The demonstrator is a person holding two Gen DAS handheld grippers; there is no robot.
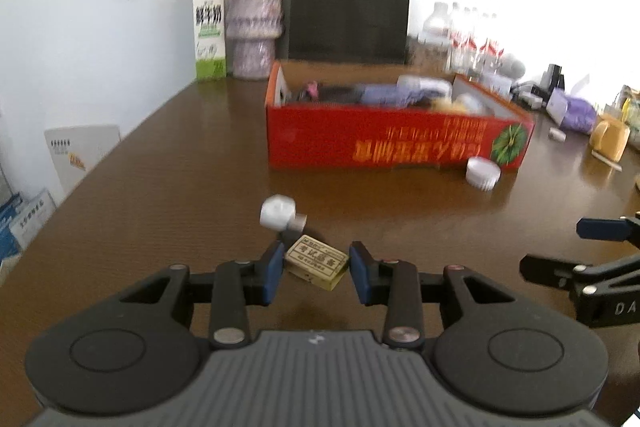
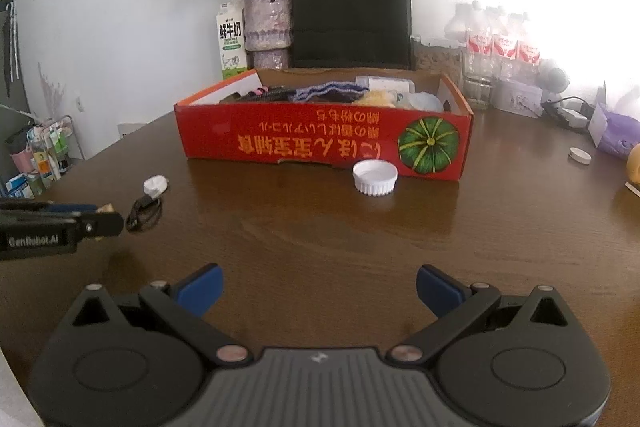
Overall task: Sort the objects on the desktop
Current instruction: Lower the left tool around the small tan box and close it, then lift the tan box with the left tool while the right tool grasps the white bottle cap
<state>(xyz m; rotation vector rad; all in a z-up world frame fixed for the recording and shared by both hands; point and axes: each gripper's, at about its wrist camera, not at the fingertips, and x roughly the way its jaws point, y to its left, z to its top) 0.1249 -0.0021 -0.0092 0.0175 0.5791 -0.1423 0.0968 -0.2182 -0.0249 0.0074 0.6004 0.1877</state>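
On the table [image 2: 320, 235], the open box [image 2: 320, 143] sits ahead of me, with a jar lid [image 2: 375, 178] just before its front wall. Behind the box stand a paper bag [image 2: 352, 7], a vase [image 2: 267, 27] to its left, and a milk carton [image 2: 232, 39] left of that. A small eraser [image 1: 316, 262] lies between my left gripper's [image 1: 316, 273] fingers, a charger plug [image 1: 280, 214] just beyond it.

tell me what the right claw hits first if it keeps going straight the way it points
Bare brown table just ahead, since the right claw tilts down. Farther on that line sit the white ribbed cap and the red cardboard box; depth is hard to judge.
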